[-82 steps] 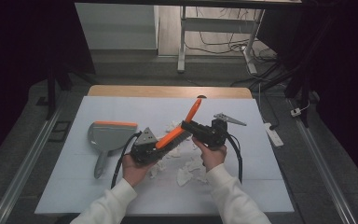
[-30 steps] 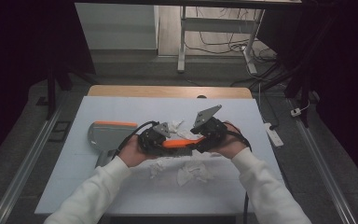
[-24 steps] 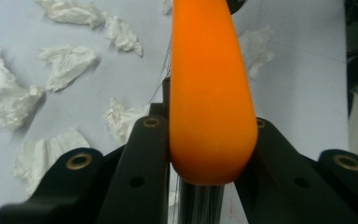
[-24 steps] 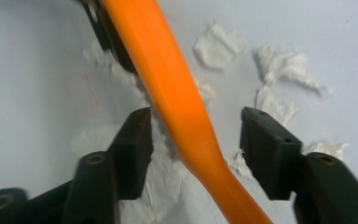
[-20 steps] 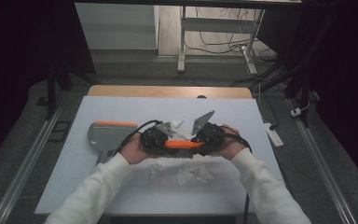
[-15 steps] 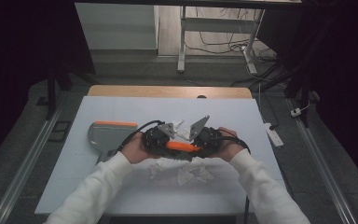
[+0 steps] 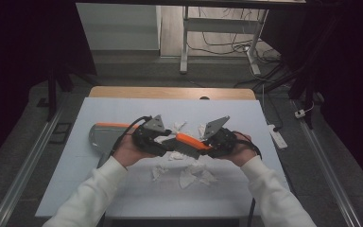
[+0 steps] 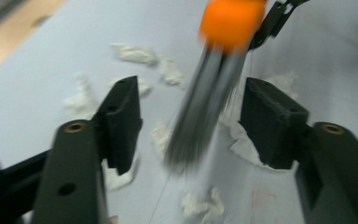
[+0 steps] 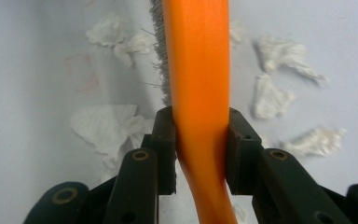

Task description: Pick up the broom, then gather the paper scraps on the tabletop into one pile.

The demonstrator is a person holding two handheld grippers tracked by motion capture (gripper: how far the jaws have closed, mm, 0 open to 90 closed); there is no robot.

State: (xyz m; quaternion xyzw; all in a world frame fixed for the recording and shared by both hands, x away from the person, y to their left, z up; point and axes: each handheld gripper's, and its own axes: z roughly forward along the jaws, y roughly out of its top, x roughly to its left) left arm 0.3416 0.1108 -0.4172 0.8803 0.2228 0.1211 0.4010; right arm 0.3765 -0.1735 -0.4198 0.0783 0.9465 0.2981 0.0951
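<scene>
Tongs swap the brush: your right tongs [image 9: 200,149] have just closed and now clamp the orange brush [image 7: 189,142] handle, while your left tongs [image 8: 191,121] have just opened, jaws apart around the bristles, no longer pressing. The brush hangs mid-surface [image 7: 123,189], scraps [image 7: 194,175] at 6 o'clock, dustpan [image 7: 101,135] at 9, so sweeping can begin.

White table [image 7: 123,198]; paper scraps [image 7: 189,176]; grey dustpan [image 7: 100,136]

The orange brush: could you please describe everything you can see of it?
The brush has a smooth orange plastic-looking handle and grey bristles. It is held roughly level above the table and the paper scraps. The right gripper clamps its handle; the left gripper has just been opening, its bristle end between the jaws, untouched.
</scene>
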